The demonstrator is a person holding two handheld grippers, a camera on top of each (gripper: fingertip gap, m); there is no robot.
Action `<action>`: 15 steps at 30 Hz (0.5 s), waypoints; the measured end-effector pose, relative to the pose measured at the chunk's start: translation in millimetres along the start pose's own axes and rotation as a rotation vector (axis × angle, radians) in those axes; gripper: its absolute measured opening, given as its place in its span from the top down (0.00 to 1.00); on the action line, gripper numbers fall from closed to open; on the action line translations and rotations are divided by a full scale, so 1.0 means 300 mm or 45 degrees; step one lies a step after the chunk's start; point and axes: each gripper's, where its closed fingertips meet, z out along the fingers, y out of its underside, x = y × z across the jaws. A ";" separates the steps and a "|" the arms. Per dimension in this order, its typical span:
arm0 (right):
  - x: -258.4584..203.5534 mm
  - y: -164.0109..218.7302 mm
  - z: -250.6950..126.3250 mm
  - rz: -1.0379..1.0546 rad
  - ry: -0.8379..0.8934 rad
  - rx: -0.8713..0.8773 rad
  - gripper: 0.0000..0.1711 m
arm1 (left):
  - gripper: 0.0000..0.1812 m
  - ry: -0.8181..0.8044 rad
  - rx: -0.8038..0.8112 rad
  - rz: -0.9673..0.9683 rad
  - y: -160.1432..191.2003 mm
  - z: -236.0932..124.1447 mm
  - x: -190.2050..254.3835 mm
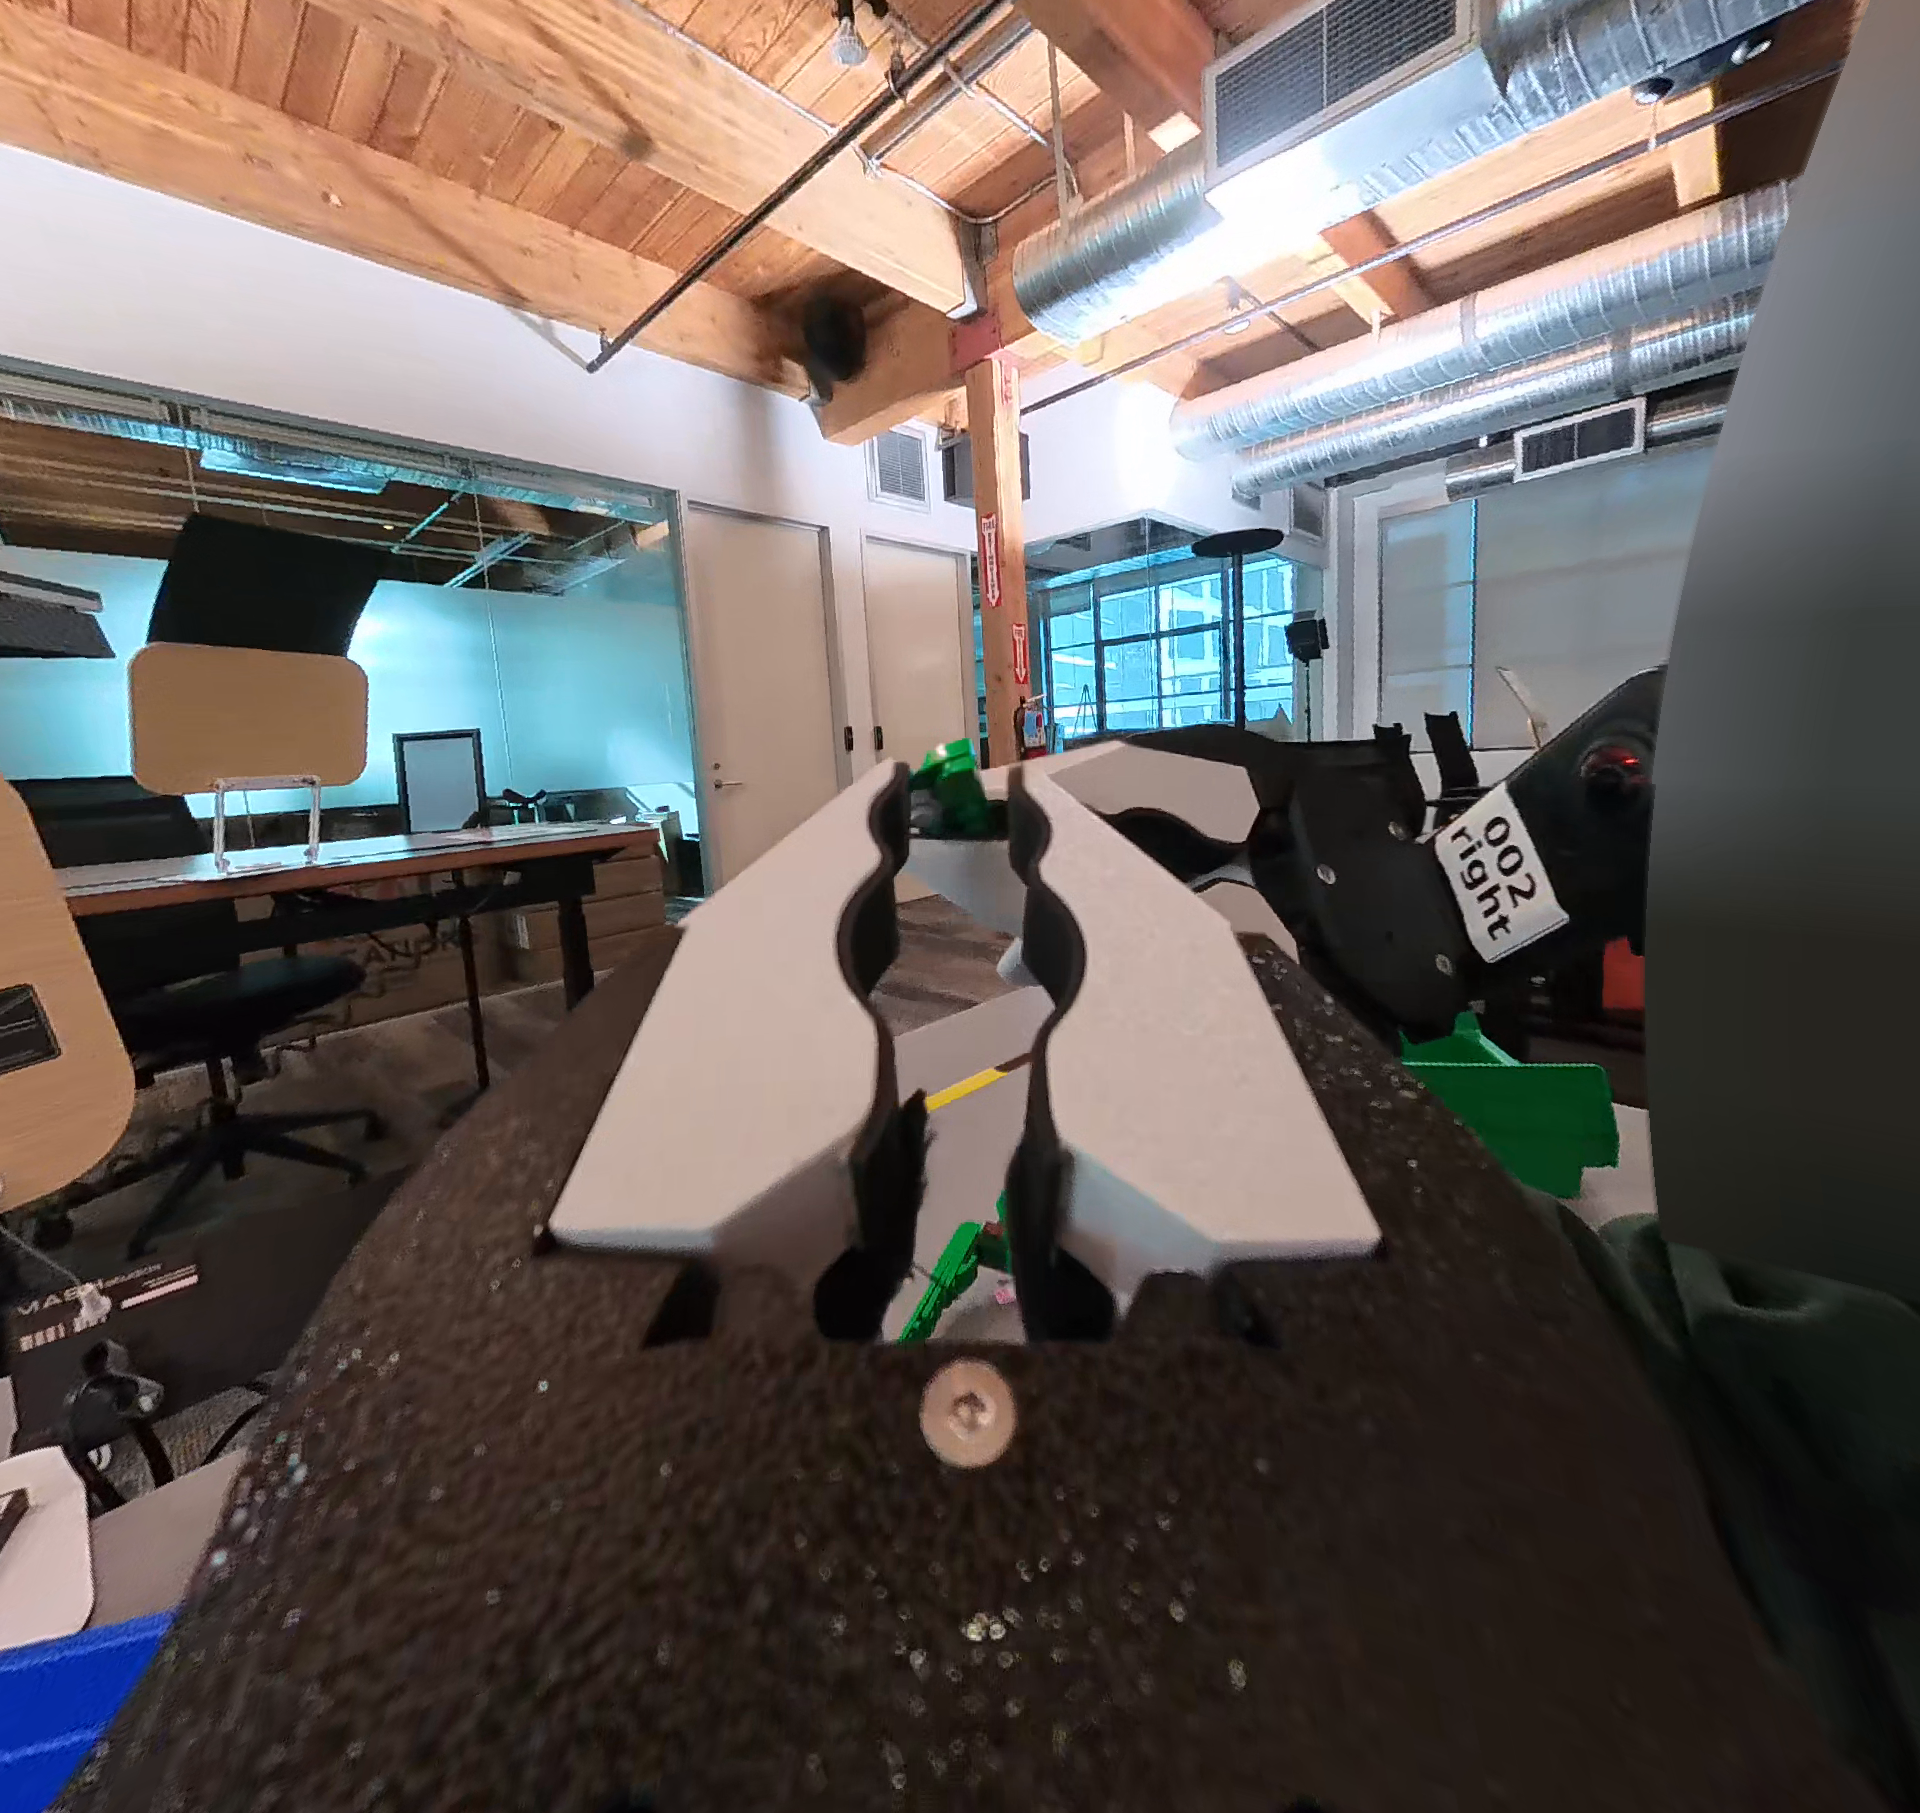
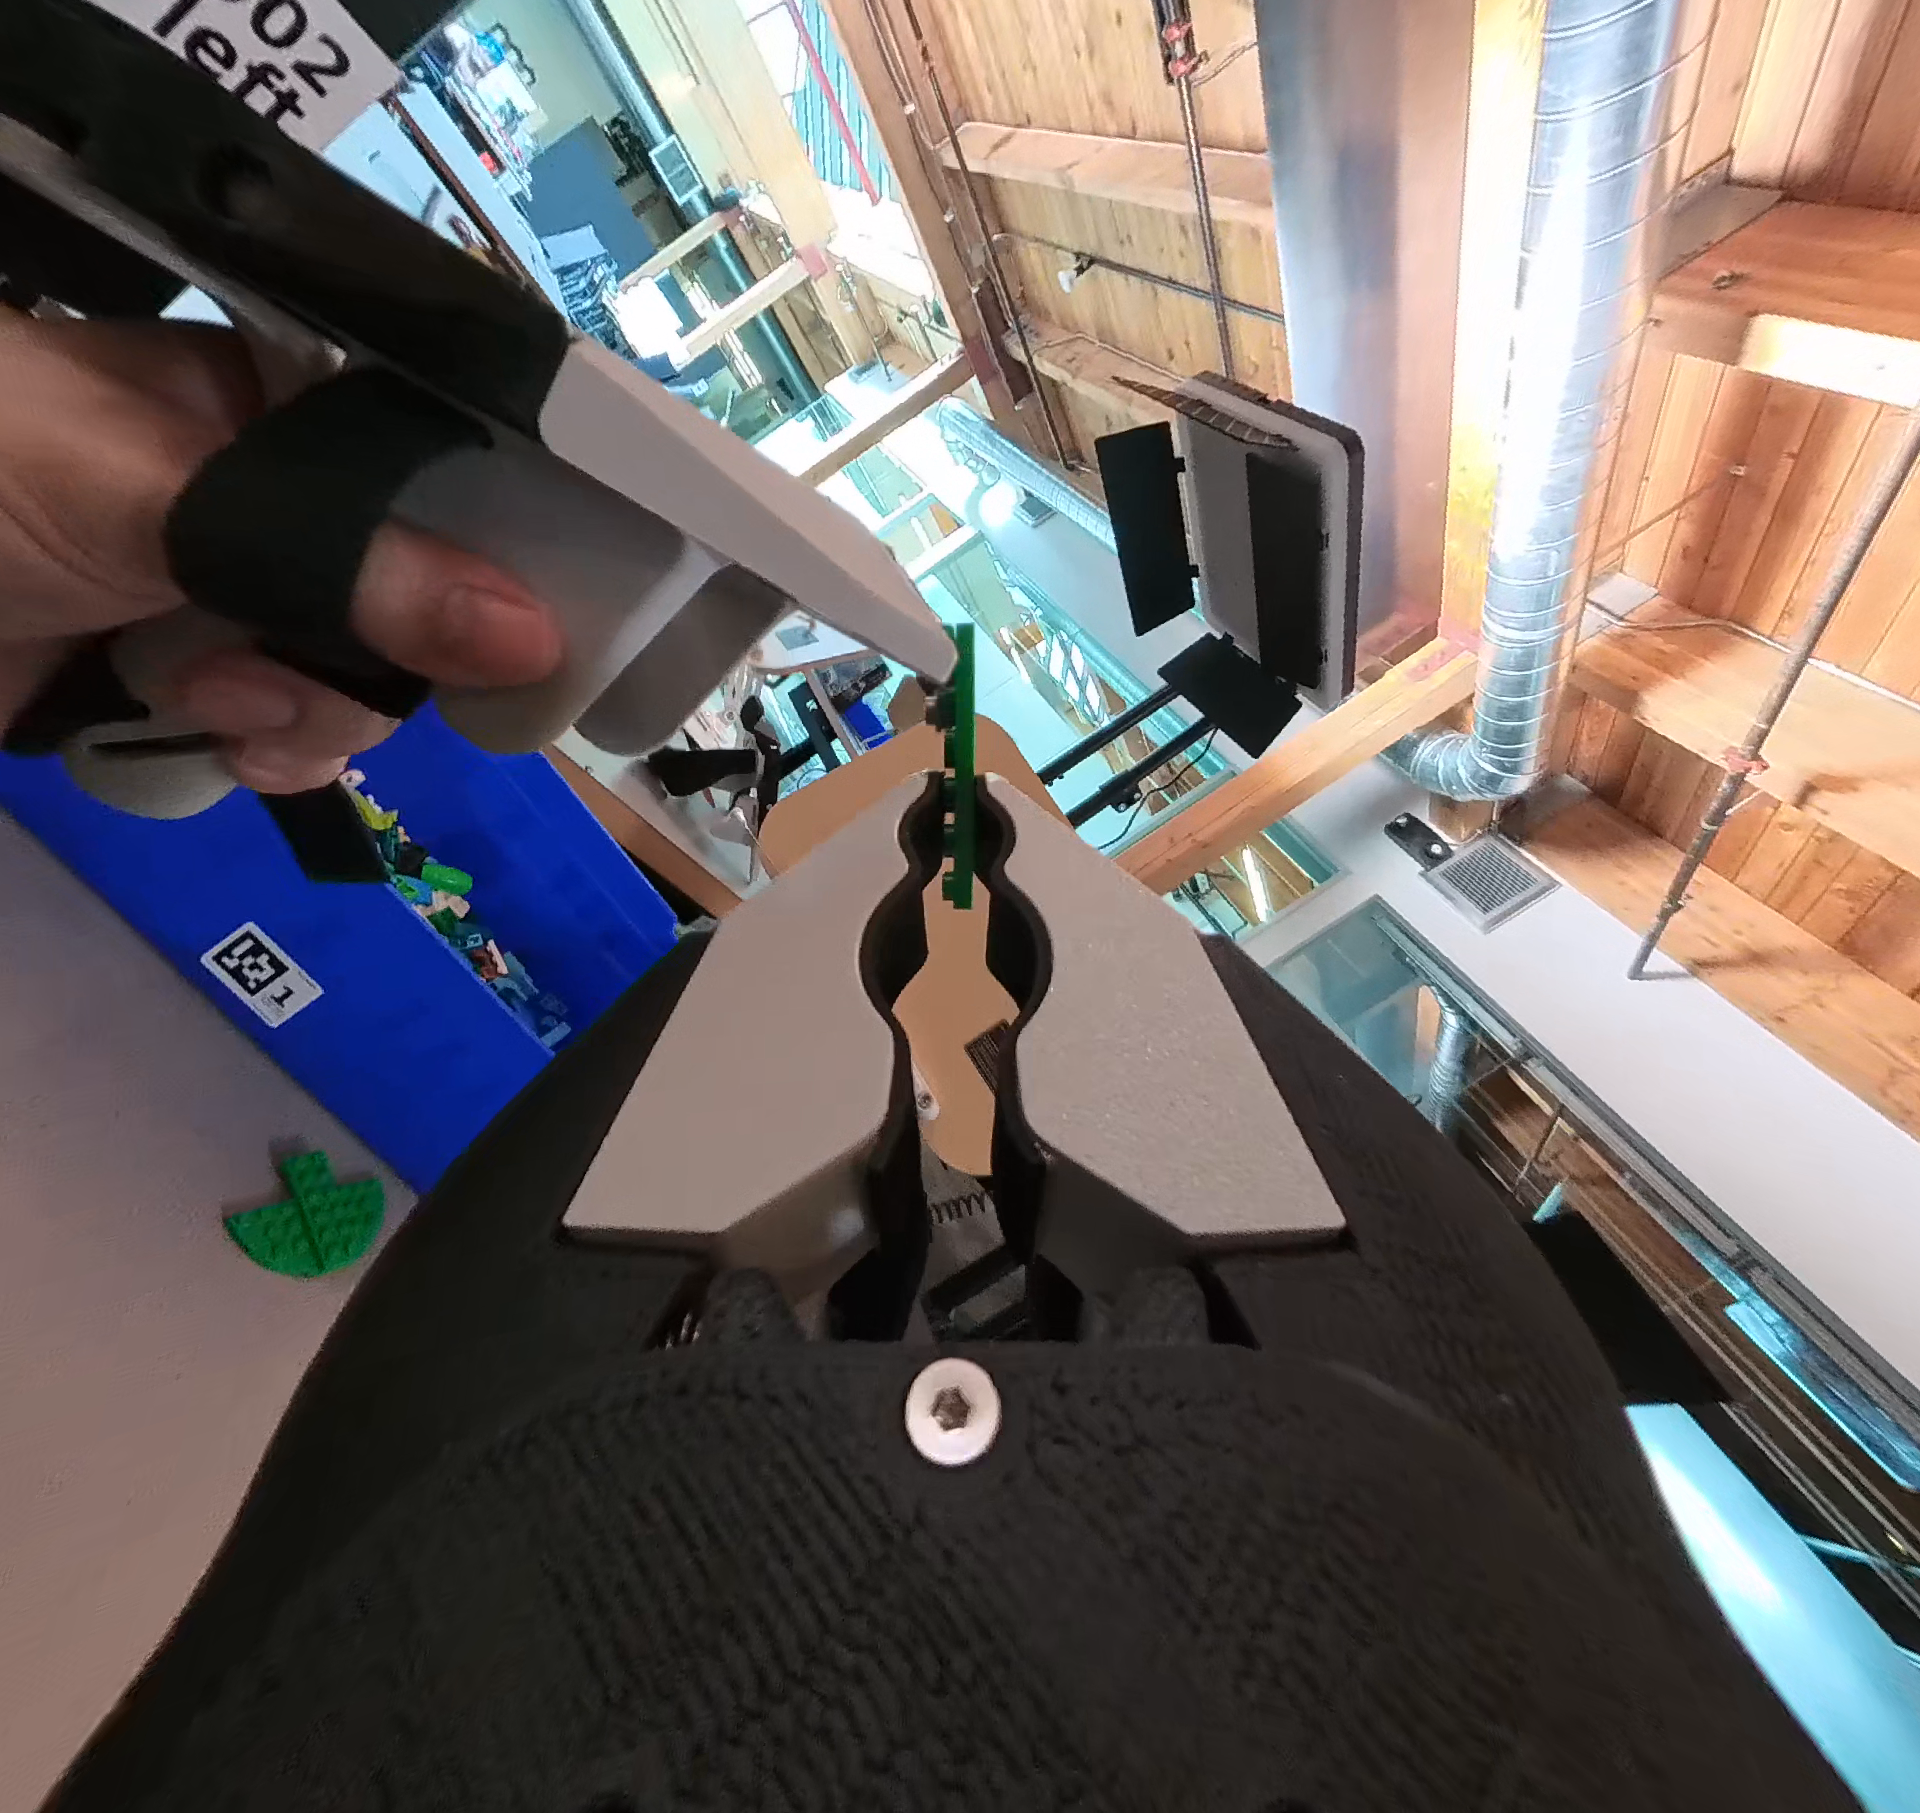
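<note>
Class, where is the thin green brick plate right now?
In the right wrist view, the thin green brick plate stands upright, pinched between the right tongs' tips, with the left tongs touching its upper end.

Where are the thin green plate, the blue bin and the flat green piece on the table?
thin green plate (image 2: 962, 766), right wrist view, its edge
blue bin (image 2: 416, 994), right wrist view, its side wall
flat green piece (image 2: 307, 1218), right wrist view, its studded top

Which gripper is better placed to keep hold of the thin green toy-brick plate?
Right, probably. The right gripper has the thin green toy-brick plate clamped edge-on between its fingertips. The left gripper only meets the plate's upper end with its tips; whether it grips is unclear.
</note>
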 end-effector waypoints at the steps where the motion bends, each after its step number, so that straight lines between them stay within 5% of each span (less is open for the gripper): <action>1: 0.005 -0.003 -0.002 -0.002 0.014 0.008 0.99 | 0.92 0.000 0.005 0.002 -0.003 0.000 0.000; 15: 0.014 -0.016 -0.006 -0.110 0.084 0.024 0.99 | 0.94 0.047 0.061 -0.050 -0.021 -0.001 0.019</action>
